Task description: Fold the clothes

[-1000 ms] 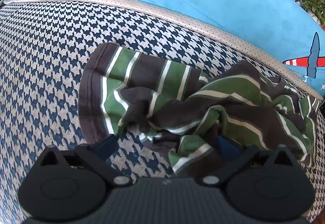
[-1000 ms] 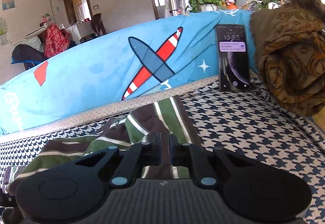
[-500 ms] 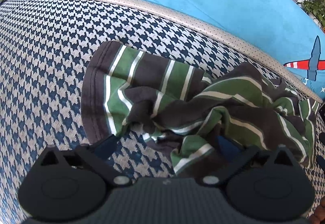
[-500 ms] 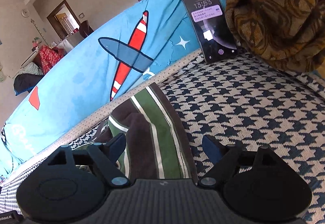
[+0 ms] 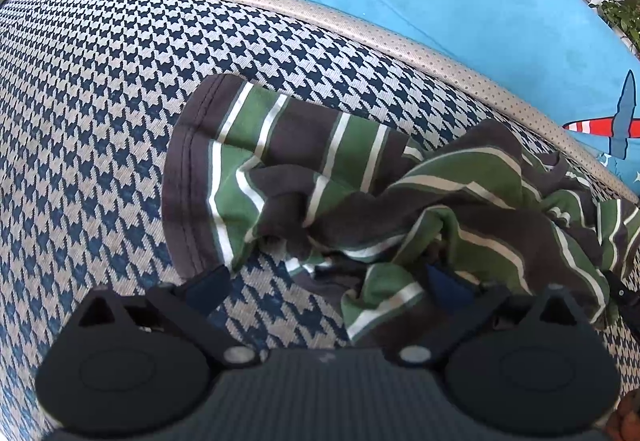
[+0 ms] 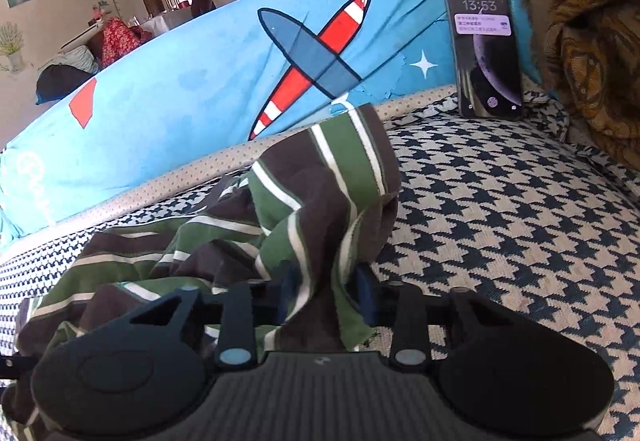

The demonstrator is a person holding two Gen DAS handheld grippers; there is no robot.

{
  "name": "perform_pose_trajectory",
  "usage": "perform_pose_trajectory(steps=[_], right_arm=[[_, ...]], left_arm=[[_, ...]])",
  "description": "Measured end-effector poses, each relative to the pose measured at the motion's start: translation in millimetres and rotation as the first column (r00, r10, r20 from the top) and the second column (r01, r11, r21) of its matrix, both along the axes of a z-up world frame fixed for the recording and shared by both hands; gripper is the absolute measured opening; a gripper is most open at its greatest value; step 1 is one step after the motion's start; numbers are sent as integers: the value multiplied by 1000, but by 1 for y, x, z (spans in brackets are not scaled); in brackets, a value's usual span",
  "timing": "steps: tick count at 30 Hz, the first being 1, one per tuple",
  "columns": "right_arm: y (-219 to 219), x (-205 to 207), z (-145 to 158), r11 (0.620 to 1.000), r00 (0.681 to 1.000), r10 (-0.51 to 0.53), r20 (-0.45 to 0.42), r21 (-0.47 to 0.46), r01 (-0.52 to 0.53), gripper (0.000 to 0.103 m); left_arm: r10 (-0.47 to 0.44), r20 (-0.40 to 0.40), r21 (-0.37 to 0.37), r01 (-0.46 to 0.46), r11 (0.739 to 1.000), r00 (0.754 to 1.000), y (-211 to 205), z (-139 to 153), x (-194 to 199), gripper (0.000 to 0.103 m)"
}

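A houndstooth sofa seat in navy and cream fills the left wrist view, backed by a blue cushion cover with white lettering. A crumpled striped shirt in green, dark brown and white lies bunched on the seat. The left gripper hovers at its near edge, fingers spread wide, nothing between them. In the right wrist view, a living room with a doorway lies beyond the cushion, where a smartphone leans upright beside a brown patterned blanket. The right gripper has a fold of the shirt between its fingers, lifting a ridge of cloth.
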State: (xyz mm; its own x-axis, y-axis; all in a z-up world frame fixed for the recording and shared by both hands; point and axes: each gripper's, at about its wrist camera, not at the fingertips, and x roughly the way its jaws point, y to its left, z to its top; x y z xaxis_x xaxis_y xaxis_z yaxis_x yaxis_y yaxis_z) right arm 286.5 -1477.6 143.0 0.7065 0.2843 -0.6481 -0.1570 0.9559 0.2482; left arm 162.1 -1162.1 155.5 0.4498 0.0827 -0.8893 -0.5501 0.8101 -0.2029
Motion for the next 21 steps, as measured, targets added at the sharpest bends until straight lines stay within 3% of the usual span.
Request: perform_pose_trajectory(steps=[4,9,16,21], right_arm=[[-1,-3,5,999,1000,10,5,30,-10,12],[-8,-12,22,999,998,-17,62,45,14,11],[-36,-24,46,988,978,-147,150,-21,152,8],[-60,-24,43,980,976,-199,91,2,200,10]], left_arm=[[2,-3,3,-2,1000,1000,-2,-8,6,103],[5,-4,9,-5,1000,1000,-6,-12,12,103],[12,-3,17,-12,1000,1000,-10,-11,12,103],[25,4,25,-25,999,1000,-13,-11,12,103]])
